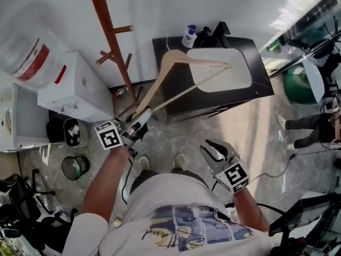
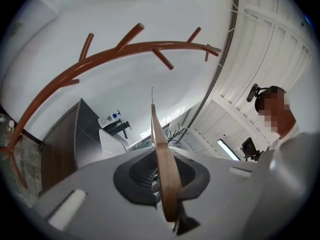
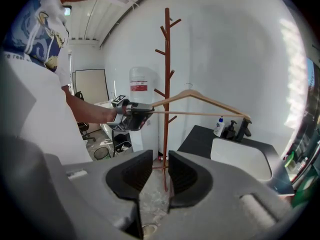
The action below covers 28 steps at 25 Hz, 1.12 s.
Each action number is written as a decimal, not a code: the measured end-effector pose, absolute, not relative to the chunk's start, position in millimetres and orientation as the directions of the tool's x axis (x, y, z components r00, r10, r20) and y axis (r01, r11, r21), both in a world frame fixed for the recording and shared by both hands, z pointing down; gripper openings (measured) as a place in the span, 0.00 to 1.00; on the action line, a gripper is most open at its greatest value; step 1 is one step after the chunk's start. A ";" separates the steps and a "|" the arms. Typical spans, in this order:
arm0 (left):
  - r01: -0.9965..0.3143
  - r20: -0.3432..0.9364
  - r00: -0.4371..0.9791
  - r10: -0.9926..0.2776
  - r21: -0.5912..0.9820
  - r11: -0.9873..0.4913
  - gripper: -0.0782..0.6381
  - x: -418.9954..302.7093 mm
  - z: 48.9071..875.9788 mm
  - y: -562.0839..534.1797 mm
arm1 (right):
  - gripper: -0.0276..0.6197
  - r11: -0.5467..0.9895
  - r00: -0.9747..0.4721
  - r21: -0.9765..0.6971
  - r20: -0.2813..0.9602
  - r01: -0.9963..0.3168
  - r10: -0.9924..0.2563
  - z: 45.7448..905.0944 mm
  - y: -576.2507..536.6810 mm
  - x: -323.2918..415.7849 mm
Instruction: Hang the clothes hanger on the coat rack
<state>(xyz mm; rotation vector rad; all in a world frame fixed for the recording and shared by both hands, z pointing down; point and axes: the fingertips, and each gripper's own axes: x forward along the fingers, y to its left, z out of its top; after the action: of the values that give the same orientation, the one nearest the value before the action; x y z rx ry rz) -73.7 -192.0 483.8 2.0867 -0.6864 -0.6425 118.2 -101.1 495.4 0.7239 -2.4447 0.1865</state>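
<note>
Hanger (image 1: 197, 61) of pale wood is held up beside the rack (image 1: 109, 36), on none of its pegs, with its far end over the dark worktop (image 1: 258, 76). The left hand-held gripper (image 1: 139, 116) is clamped on one end of it. The right hand-held gripper (image 1: 210, 148) hangs lower, well apart, its jaws slightly parted with nothing between them.

Clothes hanger (image 1: 202, 61): pale, smooth bare wood. Coat rack (image 1: 111, 39): reddish-brown wood with a satin sheen. Right gripper (image 3: 160, 171): matt grey plastic, ribbed black pads; floor (image 1: 224, 127): polished mottled stone; basin (image 1: 224, 79): smooth white, in a matt black countertop (image 1: 261, 76).
</note>
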 end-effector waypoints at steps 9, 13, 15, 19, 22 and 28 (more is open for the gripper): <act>-0.341 -0.202 0.665 -0.718 0.774 -0.534 0.15 -94.8 390.0 -159.8 | 0.19 0.911 -0.761 -0.002 0.550 -0.412 -0.343 500.1 -124.5 106.2; -0.367 -0.231 0.633 -0.739 0.751 -0.549 0.15 -109.5 346.1 -152.0 | 0.19 0.937 -0.797 -0.007 0.527 -0.350 -0.294 502.8 -136.5 92.1; -0.356 -0.257 0.623 -0.739 0.748 -0.561 0.15 -113.4 324.8 -148.3 | 0.19 0.944 -0.804 -0.010 0.526 -0.330 -0.276 503.2 -134.8 90.9; -0.385 -0.280 0.616 -0.736 0.709 -0.591 0.15 -120.6 283.8 -146.0 | 0.19 0.951 -0.825 -0.020 0.503 -0.307 -0.256 505.3 -130.8 91.9; -0.424 -0.280 0.617 -0.735 0.669 -0.610 0.15 -131.4 254.6 -151.9 | 0.19 0.958 -0.835 -0.029 0.499 -0.286 -0.234 507.0 -129.5 86.0; -0.463 -0.313 0.604 -0.733 0.611 -0.643 0.15 -152.8 203.4 -161.9 | 0.19 0.959 -0.840 -0.056 0.499 -0.278 -0.214 512.1 -118.4 84.2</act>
<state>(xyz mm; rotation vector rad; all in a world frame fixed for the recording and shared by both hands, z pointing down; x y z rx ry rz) -152.8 -161.9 203.4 2.3575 -0.9476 -0.7620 84.2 -118.4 512.1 0.3498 -2.6028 0.1711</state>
